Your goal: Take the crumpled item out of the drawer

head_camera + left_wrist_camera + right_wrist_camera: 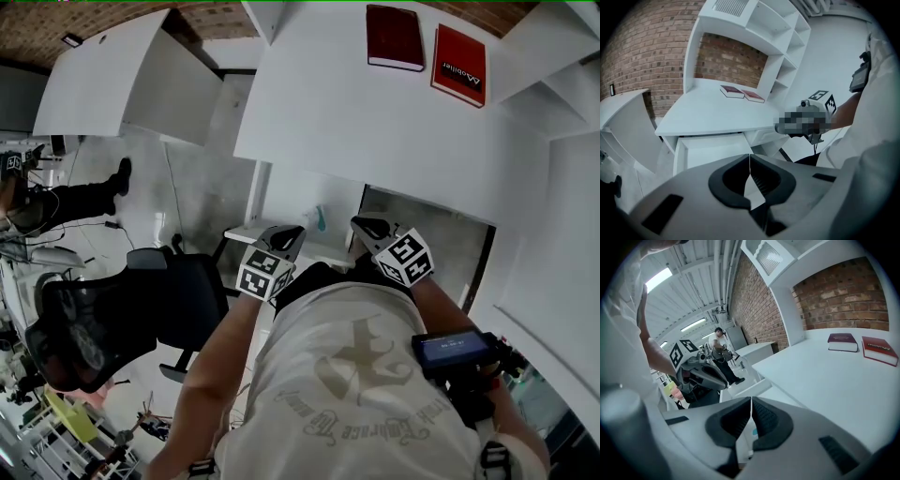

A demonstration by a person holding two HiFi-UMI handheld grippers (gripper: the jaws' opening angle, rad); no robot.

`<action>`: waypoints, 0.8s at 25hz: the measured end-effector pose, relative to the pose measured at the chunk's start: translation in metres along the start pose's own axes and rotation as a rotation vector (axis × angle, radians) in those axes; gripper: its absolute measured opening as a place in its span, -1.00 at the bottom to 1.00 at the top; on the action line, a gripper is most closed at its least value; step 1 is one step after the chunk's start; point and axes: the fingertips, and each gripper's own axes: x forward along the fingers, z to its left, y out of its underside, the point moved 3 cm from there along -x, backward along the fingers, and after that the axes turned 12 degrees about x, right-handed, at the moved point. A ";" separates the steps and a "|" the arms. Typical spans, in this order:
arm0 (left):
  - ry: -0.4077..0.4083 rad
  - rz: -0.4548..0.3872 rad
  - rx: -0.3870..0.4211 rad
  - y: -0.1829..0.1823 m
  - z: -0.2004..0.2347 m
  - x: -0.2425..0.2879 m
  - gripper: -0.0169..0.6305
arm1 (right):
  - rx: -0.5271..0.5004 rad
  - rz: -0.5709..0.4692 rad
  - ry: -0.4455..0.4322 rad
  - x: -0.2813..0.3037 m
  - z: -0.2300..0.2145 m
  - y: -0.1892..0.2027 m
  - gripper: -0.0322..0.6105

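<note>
The white drawer [251,231] stands pulled out under the desk [375,112]. A small teal-and-white thing [322,220] lies in it, too small to make out its shape. Both grippers are held close to the person's chest, above and short of the drawer. My left gripper [289,234] is shut with nothing between its jaws, and its own view shows the open drawer [708,147] beyond the closed tips [750,157]. My right gripper [367,228] is shut and empty too [751,401]. A teal speck [754,431] shows just past its jaws.
Two red books [394,37] [459,64] lie at the back of the desk. A black office chair [122,314] stands to the left. A second white desk [112,75] is at the upper left. A person [723,355] stands far off by the brick wall.
</note>
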 end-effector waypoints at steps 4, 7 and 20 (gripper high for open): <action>0.023 0.088 0.062 0.010 0.001 0.016 -0.88 | -0.010 0.019 -0.016 0.007 -0.007 0.003 -0.82; 0.033 0.121 0.127 0.014 0.002 0.024 -0.88 | -0.015 0.030 -0.022 0.012 -0.012 0.006 -0.82; 0.072 0.226 0.164 0.025 0.007 0.038 -0.58 | 0.025 0.033 -0.038 0.018 -0.020 0.010 -0.82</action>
